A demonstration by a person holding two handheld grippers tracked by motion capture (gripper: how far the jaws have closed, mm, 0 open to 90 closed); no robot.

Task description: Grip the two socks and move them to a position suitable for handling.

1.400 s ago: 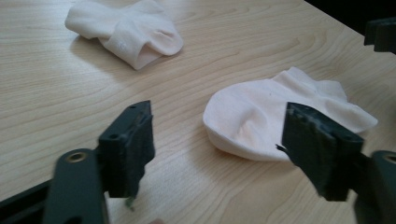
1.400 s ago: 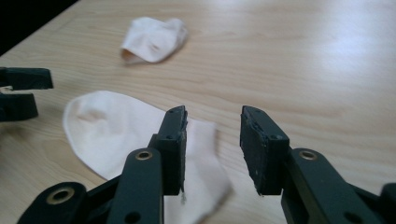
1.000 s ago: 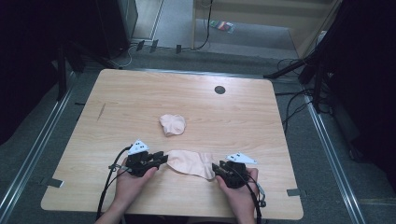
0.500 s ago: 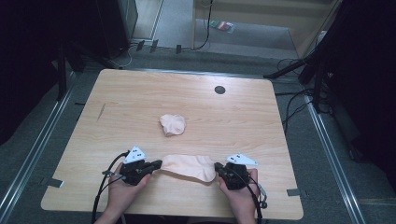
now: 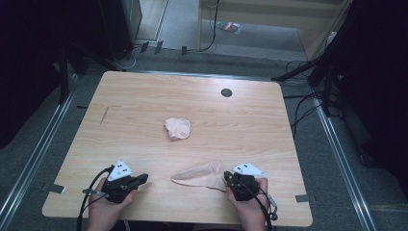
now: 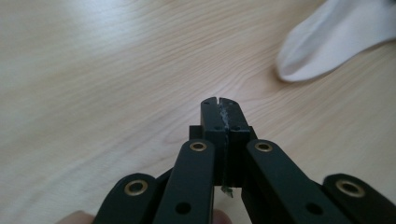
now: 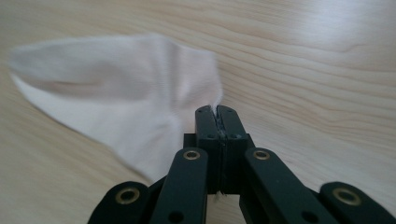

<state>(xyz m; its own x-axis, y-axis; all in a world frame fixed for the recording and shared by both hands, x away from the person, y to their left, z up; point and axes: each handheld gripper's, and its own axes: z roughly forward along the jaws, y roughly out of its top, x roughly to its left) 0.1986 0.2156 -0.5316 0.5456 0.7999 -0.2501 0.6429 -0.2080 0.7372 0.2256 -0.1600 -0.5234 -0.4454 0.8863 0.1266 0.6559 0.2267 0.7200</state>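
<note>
Pale wood-grain table [image 5: 144, 106] under a dim room, cables and dark stands around its edges, is where we work with two hand-held tongs.

Our right gripper [image 5: 230, 180] has its jaws pressed together on the edge of a flat, cream sock [image 5: 199, 174], which lies near the front edge and tapers to a rounded tip pointing toward our left. In the right gripper view the black jaws meet with a wisp of fabric pinched between them, though how much cloth they hold is hard to tell.

Our left gripper [image 5: 142, 178] sits apart from that sock, jaws fully together on nothing; its own view shows bare wood ahead and the sock's rounded tip off to one side.

A second sock [image 5: 178, 128], bunched into a soft lump, rests near the table's middle.

We judge the step to be laying the flat sock out. It would go best with the right hand keeping a firm pinch and low height, so the thin, limp knit drags smooth rather than folding.
</note>
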